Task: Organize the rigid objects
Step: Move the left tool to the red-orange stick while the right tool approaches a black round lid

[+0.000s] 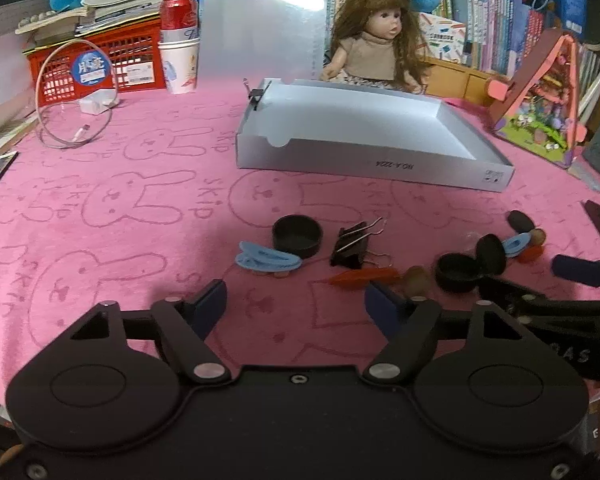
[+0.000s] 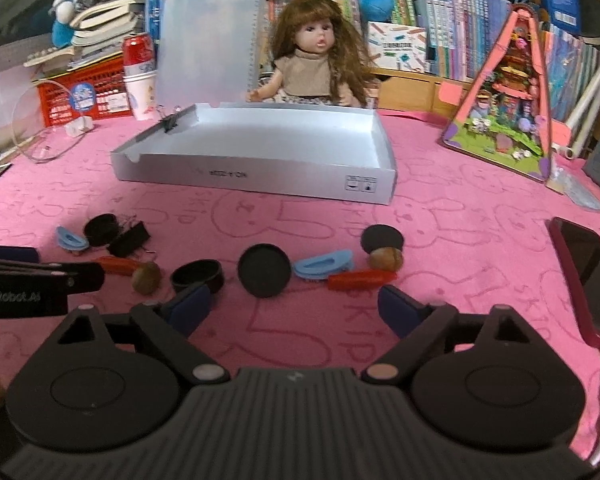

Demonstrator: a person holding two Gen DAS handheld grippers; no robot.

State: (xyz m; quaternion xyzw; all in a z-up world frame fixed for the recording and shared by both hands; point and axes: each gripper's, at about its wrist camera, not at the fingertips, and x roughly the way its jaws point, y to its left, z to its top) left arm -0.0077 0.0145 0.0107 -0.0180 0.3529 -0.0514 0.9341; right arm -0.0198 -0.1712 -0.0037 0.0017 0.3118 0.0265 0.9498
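Small objects lie in a row on the pink cloth before an empty white box (image 1: 380,172) (image 2: 260,184): black caps (image 1: 298,236) (image 2: 265,270), a black binder clip (image 1: 350,246) (image 2: 129,239), blue clips (image 1: 266,260) (image 2: 322,266), orange carrot-shaped pieces (image 1: 360,278) (image 2: 360,280) and brown nuts (image 1: 418,282) (image 2: 386,258). My left gripper (image 1: 296,302) is open and empty, just short of the blue clip and carrot piece. My right gripper (image 2: 294,308) is open and empty, just short of a tilted black cap.
A doll (image 2: 320,60) sits behind the box beside an upright translucent clipboard (image 2: 208,40). A red basket (image 1: 100,64), can and paper cups stand back left. A pink toy house (image 2: 508,100) stands at right; a phone (image 2: 588,276) lies near the right edge.
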